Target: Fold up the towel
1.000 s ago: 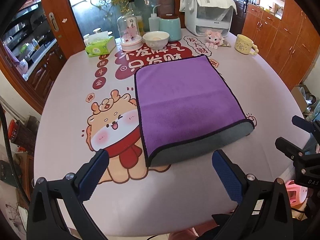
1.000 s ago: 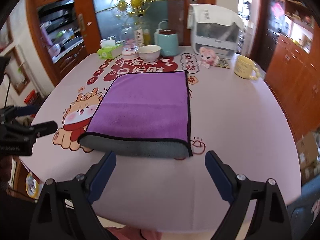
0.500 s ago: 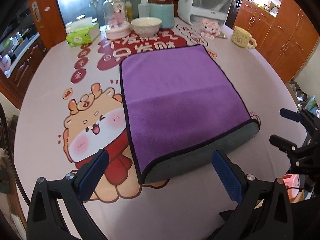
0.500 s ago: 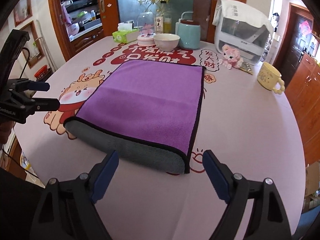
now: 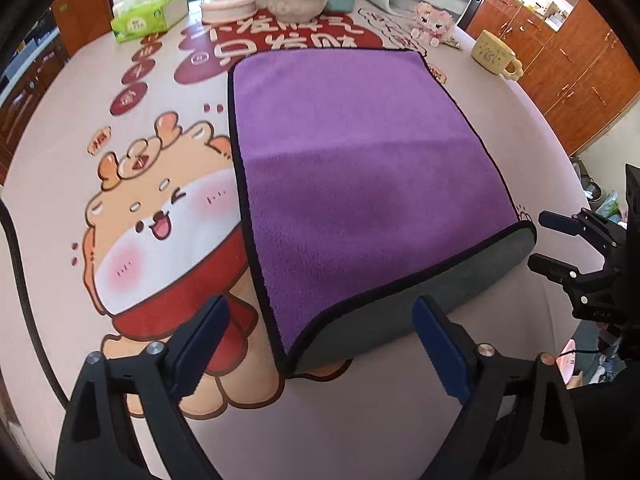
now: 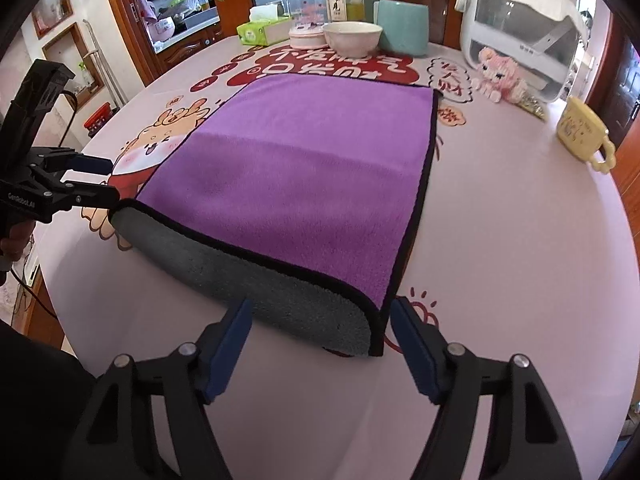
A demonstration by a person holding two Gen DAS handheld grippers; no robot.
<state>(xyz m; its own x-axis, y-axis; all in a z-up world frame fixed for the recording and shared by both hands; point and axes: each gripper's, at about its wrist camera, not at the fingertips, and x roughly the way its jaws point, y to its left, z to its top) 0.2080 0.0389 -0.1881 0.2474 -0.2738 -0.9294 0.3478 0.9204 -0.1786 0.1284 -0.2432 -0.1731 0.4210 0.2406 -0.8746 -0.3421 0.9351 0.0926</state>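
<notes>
A purple towel [image 5: 360,168] with a black hem and grey underside lies folded once on the pink table; its rounded grey fold faces me. It also shows in the right wrist view [image 6: 304,168]. My left gripper [image 5: 320,340] is open, its blue pads straddling the fold's near left corner just above the table. My right gripper [image 6: 320,340] is open at the fold's near right corner. Each gripper shows in the other's view: the right one [image 5: 560,248] and the left one [image 6: 80,184], both at the fold's ends.
A tissue box [image 5: 148,16], glass dome, white bowl [image 5: 296,0], teal canister, white appliance [image 6: 520,32], pink plush toy [image 6: 500,76] and yellow mug [image 6: 584,136] stand along the table's far side. A cartoon print [image 5: 160,224] lies left of the towel.
Both grippers have moved forward and down to the towel's folded near edge, now straddling its two corners. The towel has not moved.
</notes>
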